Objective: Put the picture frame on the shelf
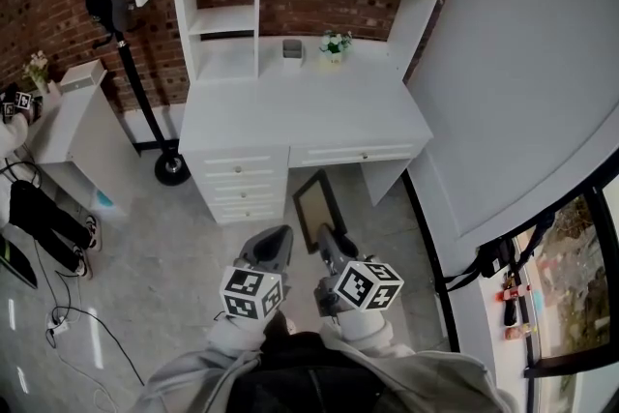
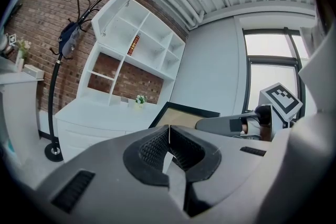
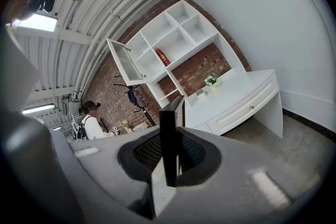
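1. The picture frame (image 1: 317, 208) is held off the floor in front of the white surface (image 1: 300, 116), with its dark edge clenched in the right claw (image 1: 329, 245).
2. The left claw (image 1: 273, 245) is pressed together on nothing, just beside the right one.
3. The shelf (image 1: 227, 19) rises at the back of the surface.

A white desk (image 1: 300, 116) and white shelf (image 1: 224, 14) stand against the red-brown brick wall (image 1: 48, 5) at upper left. The picture frame (image 1: 316, 200) is black-rimmed, tan inside. The grey left gripper (image 1: 278, 234) and right gripper (image 1: 325, 233) carry black-and-white square-patterned cubes (image 1: 251, 293).
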Tool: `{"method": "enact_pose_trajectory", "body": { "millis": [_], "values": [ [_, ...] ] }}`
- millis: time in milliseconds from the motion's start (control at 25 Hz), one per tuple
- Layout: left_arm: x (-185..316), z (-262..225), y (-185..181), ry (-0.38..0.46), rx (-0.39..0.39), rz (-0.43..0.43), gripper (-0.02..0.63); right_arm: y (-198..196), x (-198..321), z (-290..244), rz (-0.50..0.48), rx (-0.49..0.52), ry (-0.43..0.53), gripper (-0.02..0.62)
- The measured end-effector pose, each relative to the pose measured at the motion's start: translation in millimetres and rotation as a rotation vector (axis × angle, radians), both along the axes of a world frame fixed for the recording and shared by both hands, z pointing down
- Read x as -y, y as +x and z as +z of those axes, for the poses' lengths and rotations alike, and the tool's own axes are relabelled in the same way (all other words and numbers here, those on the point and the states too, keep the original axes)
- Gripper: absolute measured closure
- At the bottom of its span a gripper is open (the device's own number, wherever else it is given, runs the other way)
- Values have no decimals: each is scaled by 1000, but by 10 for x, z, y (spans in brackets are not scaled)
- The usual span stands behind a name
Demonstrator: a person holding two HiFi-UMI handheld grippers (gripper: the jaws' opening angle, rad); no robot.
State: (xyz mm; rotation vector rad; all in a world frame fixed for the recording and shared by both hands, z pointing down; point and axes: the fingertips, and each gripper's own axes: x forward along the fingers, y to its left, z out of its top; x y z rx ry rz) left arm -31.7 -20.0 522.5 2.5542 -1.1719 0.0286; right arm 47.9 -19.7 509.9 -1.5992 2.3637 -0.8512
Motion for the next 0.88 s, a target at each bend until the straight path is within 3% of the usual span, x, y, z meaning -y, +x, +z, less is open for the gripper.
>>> {"method": "enact_pose_trajectory", "body": {
  "millis": [440, 880],
  "values": [
    [63, 63, 10, -16, 13, 9, 600, 8, 51, 84, 5, 15, -23, 549],
    [559, 21, 225, 14, 9, 46, 600, 227, 430, 80, 63, 11, -4, 549]
  ]
}}
